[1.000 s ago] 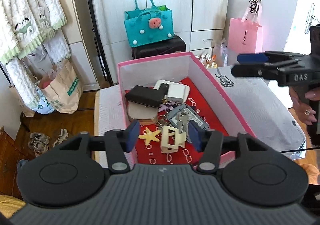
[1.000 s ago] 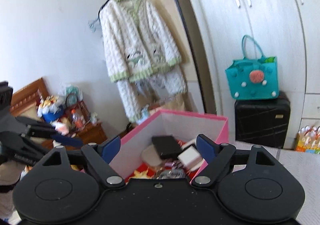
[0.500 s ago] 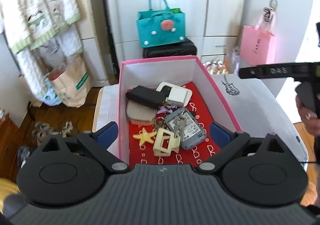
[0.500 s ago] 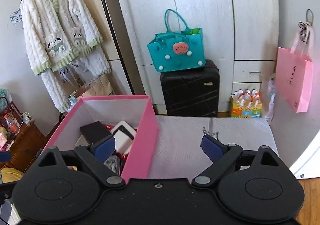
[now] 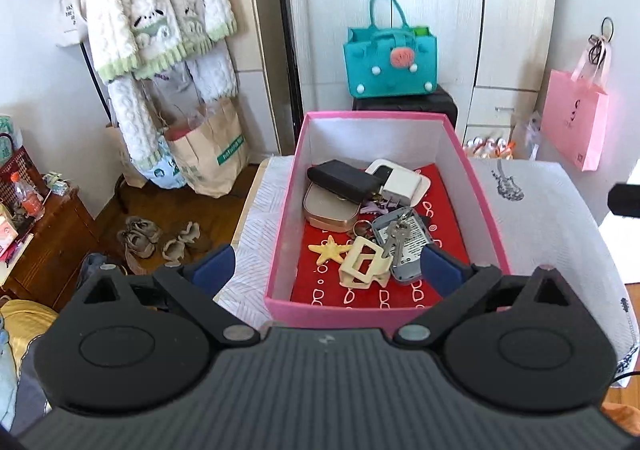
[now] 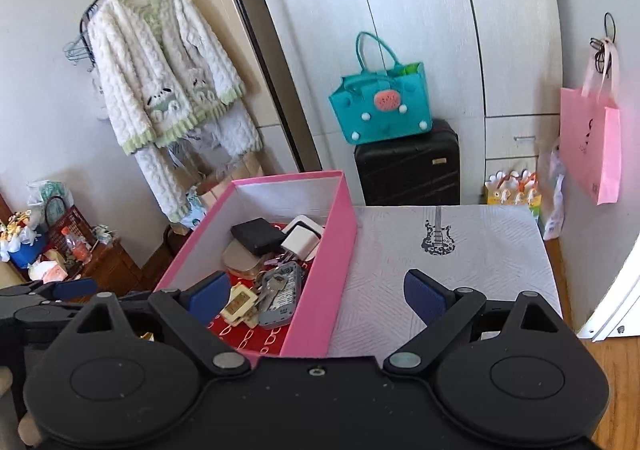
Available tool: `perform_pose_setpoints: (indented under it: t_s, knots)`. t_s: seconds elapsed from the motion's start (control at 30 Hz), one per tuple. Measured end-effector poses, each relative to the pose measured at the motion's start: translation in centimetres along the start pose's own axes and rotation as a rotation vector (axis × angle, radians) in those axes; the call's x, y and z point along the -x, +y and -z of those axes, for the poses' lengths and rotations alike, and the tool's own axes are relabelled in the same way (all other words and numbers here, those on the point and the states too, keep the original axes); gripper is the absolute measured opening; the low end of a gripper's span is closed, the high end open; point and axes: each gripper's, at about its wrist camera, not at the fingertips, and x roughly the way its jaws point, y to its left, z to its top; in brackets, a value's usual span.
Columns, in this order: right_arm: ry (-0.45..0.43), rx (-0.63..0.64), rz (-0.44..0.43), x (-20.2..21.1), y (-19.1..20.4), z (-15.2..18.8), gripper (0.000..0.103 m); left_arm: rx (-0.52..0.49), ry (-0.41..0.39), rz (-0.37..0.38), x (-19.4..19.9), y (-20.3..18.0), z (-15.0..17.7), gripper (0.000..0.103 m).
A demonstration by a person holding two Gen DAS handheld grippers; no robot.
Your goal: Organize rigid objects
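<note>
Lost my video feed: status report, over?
Both hand-held grippers, left and right, open, empty. Pink box on table: keys, starfish, cream clip, black case inside. Nothing blocking.

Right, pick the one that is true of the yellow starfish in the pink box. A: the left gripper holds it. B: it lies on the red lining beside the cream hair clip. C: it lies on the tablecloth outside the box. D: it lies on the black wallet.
B: the yellow starfish lies flat on the red lining of the pink box, just left of the cream hair clip; the left gripper is open and holds nothing.
</note>
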Motion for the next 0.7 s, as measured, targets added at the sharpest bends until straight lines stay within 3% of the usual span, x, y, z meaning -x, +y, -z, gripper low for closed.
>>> perform_pose_setpoints:
  t_s: [0.17, 0.3, 0.7]
  knots:
    - [-0.040, -0.006, -0.011, 1.8, 0.1, 2.1, 0.096, 0.001, -0.002, -0.009, 1.0, -0.7, 1.2, 0.103]
    - [-0.012, -0.023, -0.046, 1.7, -0.3, 3.3, 0.096, -0.015, 0.008, 0.010, 1.3, -1.3, 2.0, 0.103]
    - [-0.040, 0.019, 0.085, 3.1, -0.5, 5.0, 0.096, -0.024, 0.043, 0.008, 1.6, -3.1, 4.1, 0.103]
